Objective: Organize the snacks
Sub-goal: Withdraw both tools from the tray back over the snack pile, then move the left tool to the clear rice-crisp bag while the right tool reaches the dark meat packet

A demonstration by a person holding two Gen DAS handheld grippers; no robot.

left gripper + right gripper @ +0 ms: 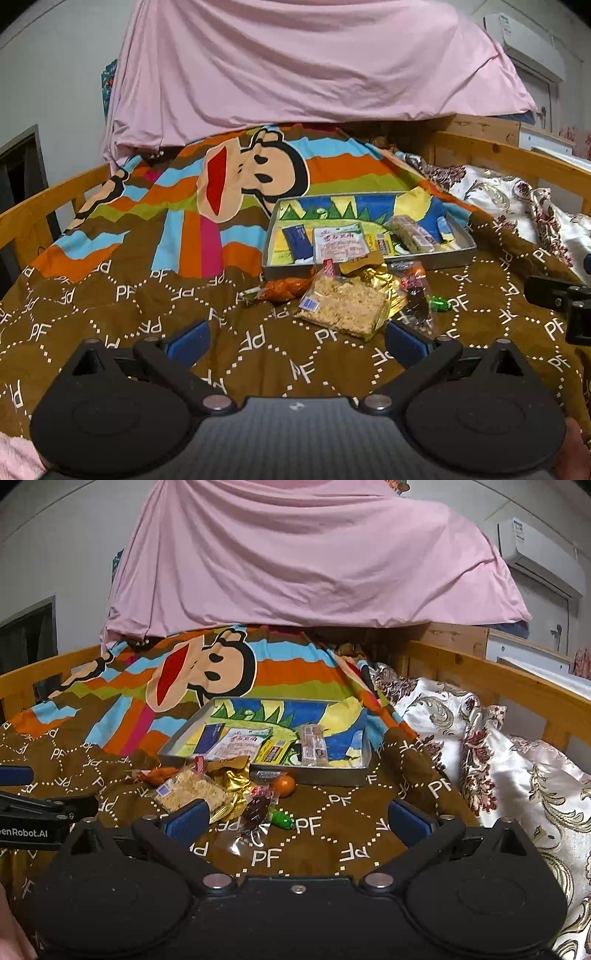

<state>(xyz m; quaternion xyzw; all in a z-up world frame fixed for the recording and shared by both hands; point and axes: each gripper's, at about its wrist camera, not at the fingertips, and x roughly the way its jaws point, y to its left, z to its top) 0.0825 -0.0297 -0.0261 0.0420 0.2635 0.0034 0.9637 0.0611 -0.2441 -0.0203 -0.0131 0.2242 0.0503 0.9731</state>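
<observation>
Close to us, our left gripper (295, 341) hangs over the brown bedspread (147, 306) with its blue fingers (188, 339) spread wide and nothing between them. Our right gripper (295, 821) is wide open too, and it holds nothing. Just past the fingers lies a small pile of snacks. We see a clear pack of crumbly biscuit (341, 304) on top of a gold wrapper (384, 282), a clear pack with a dark sweet (255, 812), a little green sweet (282, 819) and a small orange (285, 785). Behind the pile sits a flat grey tray (439, 258) with a bright picture inside. More snacks lie in it: a dark blue packet (297, 242), a white packet with red writing (340, 243) and a long wrapped bar (410, 234). Far back hangs a big pink sheet (306, 62).
</observation>
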